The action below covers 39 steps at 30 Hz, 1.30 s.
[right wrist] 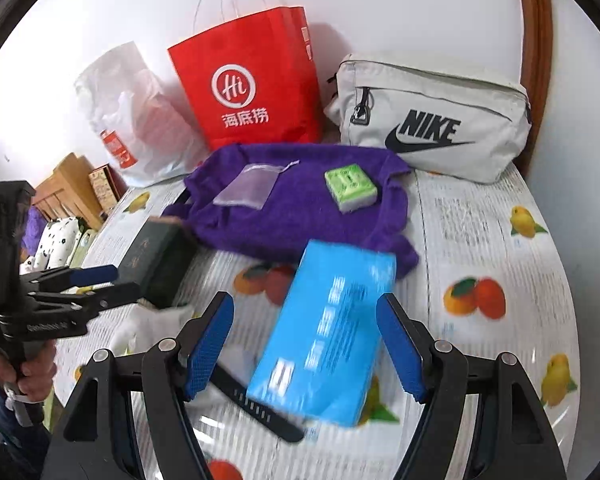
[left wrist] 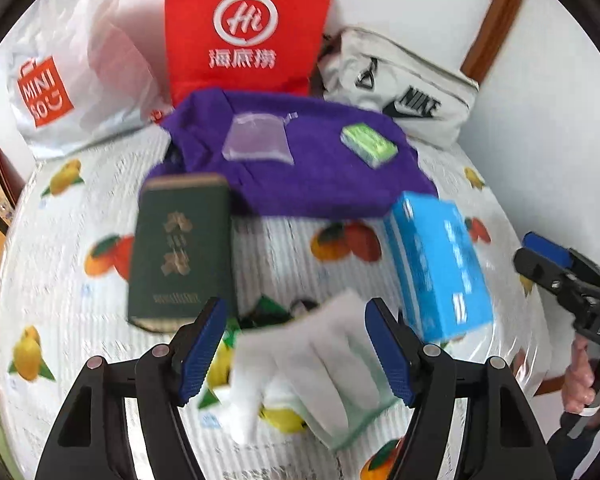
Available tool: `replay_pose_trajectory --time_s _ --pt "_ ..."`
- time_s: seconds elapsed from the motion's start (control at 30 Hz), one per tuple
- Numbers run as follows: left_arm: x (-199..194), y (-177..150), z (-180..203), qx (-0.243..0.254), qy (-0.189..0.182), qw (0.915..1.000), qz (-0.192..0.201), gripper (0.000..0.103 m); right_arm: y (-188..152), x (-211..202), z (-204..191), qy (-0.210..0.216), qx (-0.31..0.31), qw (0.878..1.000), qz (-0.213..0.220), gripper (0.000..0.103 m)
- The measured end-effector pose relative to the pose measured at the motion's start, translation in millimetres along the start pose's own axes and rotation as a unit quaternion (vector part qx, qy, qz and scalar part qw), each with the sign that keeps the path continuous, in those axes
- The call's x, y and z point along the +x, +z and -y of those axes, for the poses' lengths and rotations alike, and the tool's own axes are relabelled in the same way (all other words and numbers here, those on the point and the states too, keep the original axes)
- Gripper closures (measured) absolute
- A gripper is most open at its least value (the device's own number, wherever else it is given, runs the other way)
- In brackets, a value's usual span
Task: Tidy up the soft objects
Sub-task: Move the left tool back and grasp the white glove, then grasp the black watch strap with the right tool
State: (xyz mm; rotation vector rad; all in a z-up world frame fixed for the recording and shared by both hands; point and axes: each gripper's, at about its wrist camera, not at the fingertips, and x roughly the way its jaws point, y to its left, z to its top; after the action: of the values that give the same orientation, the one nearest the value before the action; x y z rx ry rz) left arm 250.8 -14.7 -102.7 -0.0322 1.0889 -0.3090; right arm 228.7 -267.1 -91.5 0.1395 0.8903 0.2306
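A purple cloth lies spread at the back of the table, with a clear plastic pouch and a green sponge on it. White gloves lie right between my left gripper's open fingers. My left gripper is open and empty; it also shows at the left of the right wrist view. My right gripper is open over a blue tissue box, gripping nothing. A dark green box lies to the left.
A red paper bag, a white Miniso plastic bag and a white Nike pouch stand along the wall. A black strap lies under the blue box. The fruit-print tablecloth covers the table.
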Motion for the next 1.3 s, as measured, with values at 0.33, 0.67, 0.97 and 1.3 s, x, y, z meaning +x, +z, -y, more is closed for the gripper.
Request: replay_pose_trajectory --time_s 0.33,0.67,0.97,1.3 --pt "28.8 -32.7 14.2 0.018 0.017 0.9996 0.010 0.034 -59.8 -6.7 -0.9 0.009 0.005 1.000 -0.013 0.030" --pt "15.5 -46.6 10.0 0.027 0.011 0.9988 0.040 0.091 -100.5 7.9 -15.2 0.031 -0.027 0.999 -0.021 0.030" --pt "-32.2 -60.3 -20.8 -0.014 -0.014 0.9968 0.077 0.092 -106.0 27.7 -27.4 0.051 -0.055 0.997 -0.022 0.030" --pt "-20.1 -68.2 -36.2 -0.030 -0.017 0.9979 0.056 0.092 -106.4 59.7 -33.7 0.053 -0.063 0.996 -0.045 0.036"
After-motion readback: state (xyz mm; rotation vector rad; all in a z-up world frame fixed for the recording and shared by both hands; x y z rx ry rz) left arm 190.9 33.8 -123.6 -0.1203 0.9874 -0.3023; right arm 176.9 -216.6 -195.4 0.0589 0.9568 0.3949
